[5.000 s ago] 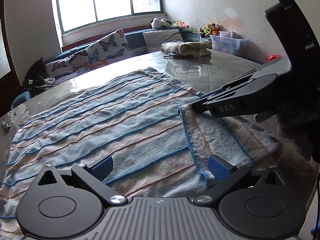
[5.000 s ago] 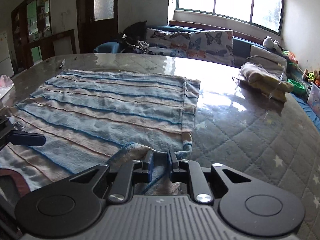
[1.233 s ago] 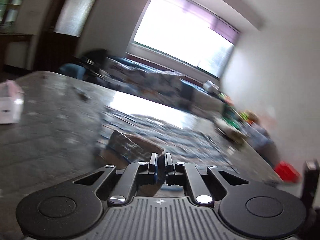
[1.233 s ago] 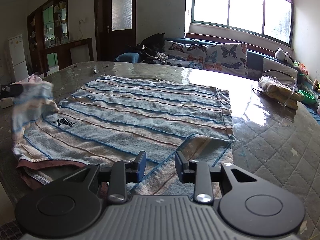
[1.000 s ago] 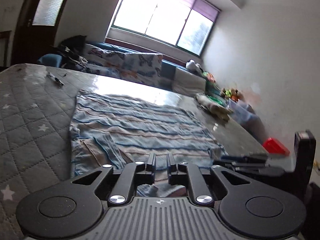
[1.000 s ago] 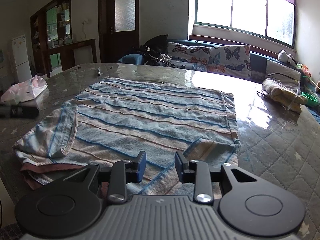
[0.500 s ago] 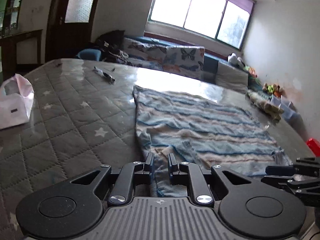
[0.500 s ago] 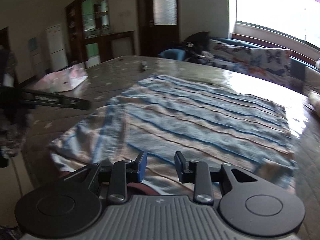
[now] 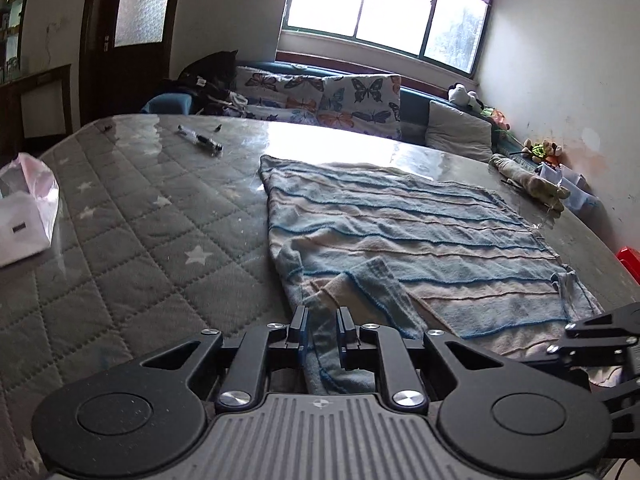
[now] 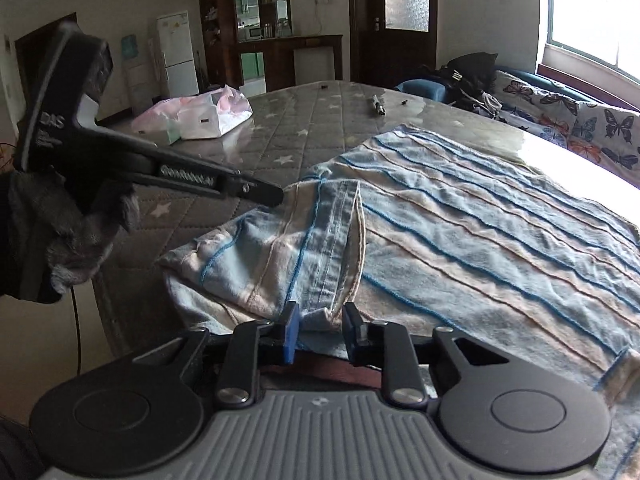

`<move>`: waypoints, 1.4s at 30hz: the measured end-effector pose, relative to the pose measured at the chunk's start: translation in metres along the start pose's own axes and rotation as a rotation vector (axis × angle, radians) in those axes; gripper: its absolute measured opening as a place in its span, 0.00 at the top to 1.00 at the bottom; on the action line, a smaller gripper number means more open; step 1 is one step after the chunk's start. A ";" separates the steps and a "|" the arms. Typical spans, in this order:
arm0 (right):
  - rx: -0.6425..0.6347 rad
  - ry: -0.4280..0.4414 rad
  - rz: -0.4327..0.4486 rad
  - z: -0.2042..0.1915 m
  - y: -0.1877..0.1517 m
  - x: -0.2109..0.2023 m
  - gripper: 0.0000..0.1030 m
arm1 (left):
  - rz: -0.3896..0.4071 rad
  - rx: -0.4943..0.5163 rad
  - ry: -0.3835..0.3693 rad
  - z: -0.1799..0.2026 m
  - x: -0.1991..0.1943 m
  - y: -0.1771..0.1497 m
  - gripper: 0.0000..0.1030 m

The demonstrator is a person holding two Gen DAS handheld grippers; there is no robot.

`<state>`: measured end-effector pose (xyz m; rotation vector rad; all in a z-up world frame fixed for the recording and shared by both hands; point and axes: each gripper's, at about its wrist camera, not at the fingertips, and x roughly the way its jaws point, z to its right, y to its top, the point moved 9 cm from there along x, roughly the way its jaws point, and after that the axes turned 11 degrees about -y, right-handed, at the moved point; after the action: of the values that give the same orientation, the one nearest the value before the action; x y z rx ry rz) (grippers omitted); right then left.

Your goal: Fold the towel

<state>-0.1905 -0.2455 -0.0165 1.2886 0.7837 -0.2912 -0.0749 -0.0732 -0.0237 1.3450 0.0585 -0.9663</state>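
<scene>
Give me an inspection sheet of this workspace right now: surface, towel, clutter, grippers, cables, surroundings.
Surface: quilted grey table with star print, glossy.
Job's things: striped towel spread flat, near corners flipped over and rumpled.
Clutter: pink bag at the left edge; pen beyond the towel; folded cloth at the far right.
Grippers: left gripper fingers slightly apart with towel edge between them; right gripper open over a folded corner.
Cables: a thin dark cable hangs below the left gripper.
Surroundings: window, butterfly cushions, door, fridge.
</scene>
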 end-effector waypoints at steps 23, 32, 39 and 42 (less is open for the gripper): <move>0.008 -0.023 0.048 0.008 0.011 -0.026 0.85 | -0.086 0.146 -0.046 0.023 0.037 -0.004 0.83; -0.027 0.003 0.045 -0.008 0.011 -0.011 0.85 | -0.043 0.078 -0.044 0.013 0.040 0.026 0.83; -0.033 0.009 0.029 -0.014 0.006 -0.007 0.76 | -0.079 -0.007 0.021 -0.024 0.076 0.038 0.85; -0.033 0.015 0.027 -0.015 0.005 -0.006 0.73 | -0.064 -0.016 0.037 -0.035 0.079 0.042 0.85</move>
<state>-0.1968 -0.2309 -0.0098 1.2709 0.7805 -0.2468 0.0176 -0.0911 -0.0444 1.3533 0.1383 -0.9931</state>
